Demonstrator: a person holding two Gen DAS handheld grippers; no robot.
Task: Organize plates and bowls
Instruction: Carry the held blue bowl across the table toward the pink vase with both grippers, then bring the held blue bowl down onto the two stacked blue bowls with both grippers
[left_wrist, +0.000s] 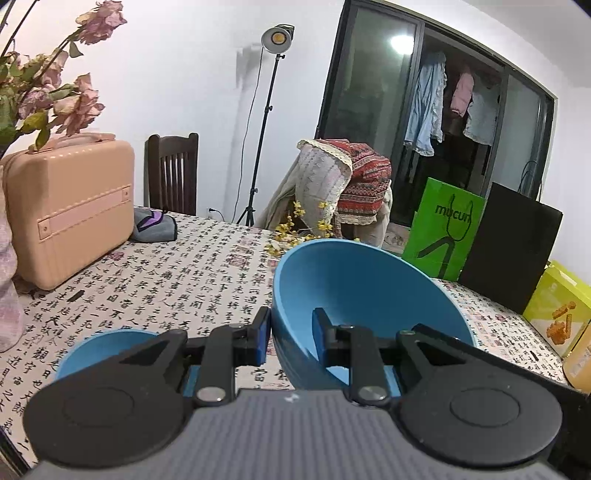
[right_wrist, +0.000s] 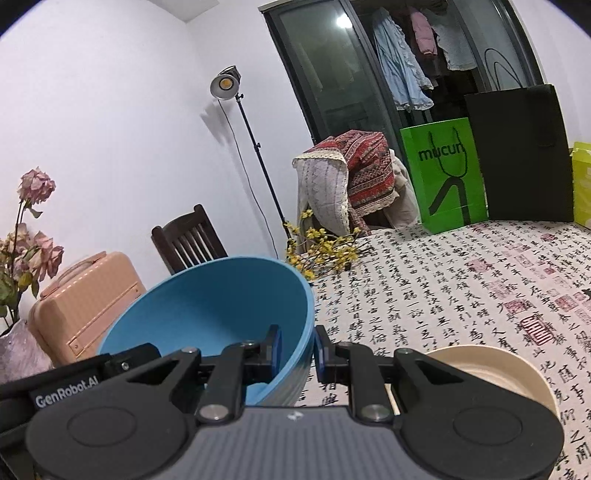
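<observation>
You carry the big bowl (left_wrist: 362, 291) with left tongs (left_wrist: 291, 332) and right tongs (right_wrist: 297, 350) clenched on opposite rims, keeping it steady above the counter (right_wrist: 443, 280).

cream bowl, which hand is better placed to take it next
Right, probably. The cream bowl lies just beside the right gripper; the left view doesn't show it. Both grip the big blue bowl's rim, so release first.
</observation>
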